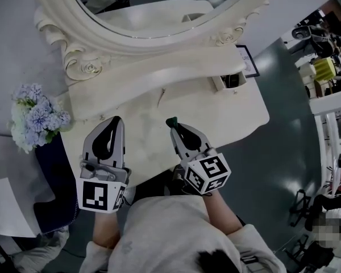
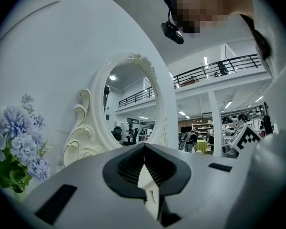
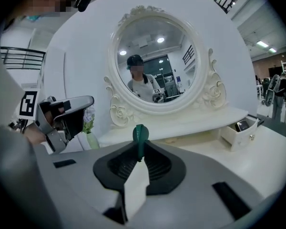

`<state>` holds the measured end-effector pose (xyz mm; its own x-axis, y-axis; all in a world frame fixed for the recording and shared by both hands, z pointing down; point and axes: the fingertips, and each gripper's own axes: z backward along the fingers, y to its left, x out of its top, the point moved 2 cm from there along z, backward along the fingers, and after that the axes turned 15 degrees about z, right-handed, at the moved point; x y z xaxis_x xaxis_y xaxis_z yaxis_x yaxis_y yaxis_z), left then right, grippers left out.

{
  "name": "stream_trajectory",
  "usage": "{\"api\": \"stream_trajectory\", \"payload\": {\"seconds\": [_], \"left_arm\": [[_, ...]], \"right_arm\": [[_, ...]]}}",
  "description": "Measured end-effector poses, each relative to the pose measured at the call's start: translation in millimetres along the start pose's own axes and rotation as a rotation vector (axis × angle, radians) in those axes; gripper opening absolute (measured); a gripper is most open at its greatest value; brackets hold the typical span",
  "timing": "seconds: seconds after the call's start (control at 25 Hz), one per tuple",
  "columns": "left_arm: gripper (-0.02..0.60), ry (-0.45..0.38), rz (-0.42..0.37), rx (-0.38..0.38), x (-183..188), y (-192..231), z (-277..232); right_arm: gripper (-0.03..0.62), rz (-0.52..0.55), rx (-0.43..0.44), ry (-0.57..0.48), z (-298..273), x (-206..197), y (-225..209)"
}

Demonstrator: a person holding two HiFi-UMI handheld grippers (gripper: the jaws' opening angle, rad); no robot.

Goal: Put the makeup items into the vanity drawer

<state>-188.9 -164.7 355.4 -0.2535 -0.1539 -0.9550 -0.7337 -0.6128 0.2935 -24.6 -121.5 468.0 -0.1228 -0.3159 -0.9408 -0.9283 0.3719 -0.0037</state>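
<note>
Right hand-held gripper (image 1: 174, 128): jaws closed on a small dark green makeup item (image 1: 171, 120), pinched at their very tips; it hangs above the desk, nose tipped a little downward

Green makeup item: its rounded end sticks out past the jaw tips, clear of the desk (image 1: 233, 118) surface; in the right gripper view it stands upright between the pads, in front of the mirror's lower frame

Left hand-held gripper (image 1: 117, 122): jaws together with nothing between them, held level beside the right one, the two apart and both pointing toward the mirror

Drawer (image 1: 219, 84): small, white, pulled open at the right end of the raised shelf under the mirror; a dark item (image 1: 233, 79) lies inside it

Item to drawer: the drawer sits ahead and to the right of the held item, well apart from it

Mirror (image 1: 61, 30): oval, in a carved white frame, upright at the back of the desk

Flowers (image 1: 35, 117): pale blue bunch off the desk's left end, near the left hand-held gripper
</note>
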Motion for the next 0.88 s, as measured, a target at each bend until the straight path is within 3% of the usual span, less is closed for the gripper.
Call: {"api": "stream_trajectory", "payload": {"seconds": [0.44,0.88], "left_arm": [[0.014,-0.015,-0.034,-0.027,9.9,-23.2,-3.1],[0.014,-0.021,-0.048,-0.054,12.8,-36.2,-5.5]], "right_arm": [[0.048,0.038,-0.016,-0.133,25.8,44.7,-13.4],[0.048,0.05,-0.026,-0.213,39.6,64.5,-16.1]]}}
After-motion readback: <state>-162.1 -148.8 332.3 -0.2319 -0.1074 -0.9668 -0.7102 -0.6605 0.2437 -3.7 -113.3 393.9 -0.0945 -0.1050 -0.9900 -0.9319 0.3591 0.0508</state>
